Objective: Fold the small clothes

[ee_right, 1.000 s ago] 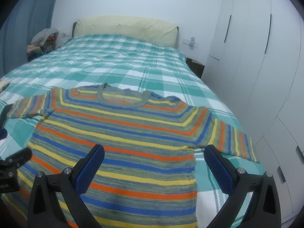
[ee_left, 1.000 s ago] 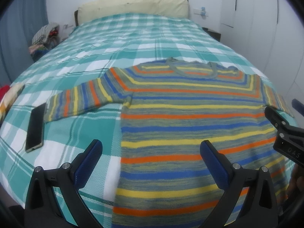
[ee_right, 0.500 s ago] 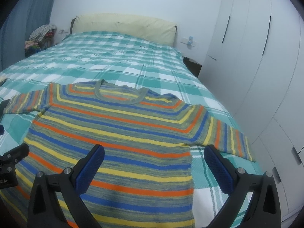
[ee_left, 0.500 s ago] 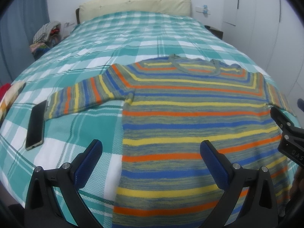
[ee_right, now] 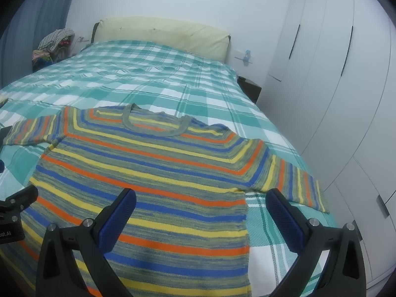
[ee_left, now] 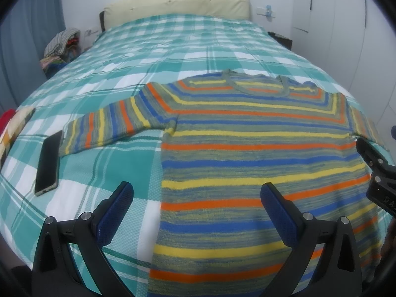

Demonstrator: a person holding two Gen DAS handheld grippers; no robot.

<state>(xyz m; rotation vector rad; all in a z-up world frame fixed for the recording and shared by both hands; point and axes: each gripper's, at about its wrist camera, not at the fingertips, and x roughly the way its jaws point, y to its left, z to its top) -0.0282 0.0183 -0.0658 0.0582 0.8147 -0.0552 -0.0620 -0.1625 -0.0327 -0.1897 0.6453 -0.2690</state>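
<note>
Both cameras have eased back a little, sweater (ee_left: pixel 247 153) unmoved, flat on the bed (ee_left: pixel 173 49). Left gripper (ee_left: pixel 195 205) and right gripper (ee_right: pixel 201 210) hover, jaws apart, empty. Folding seems unstarted; next, grab the sleeve at 9 o'clock, beside the phone (ee_left: pixel 48 160).

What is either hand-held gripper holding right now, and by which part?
Nothing. The left hand-held gripper and right hand-held gripper are both open above the striped sweater.
</note>
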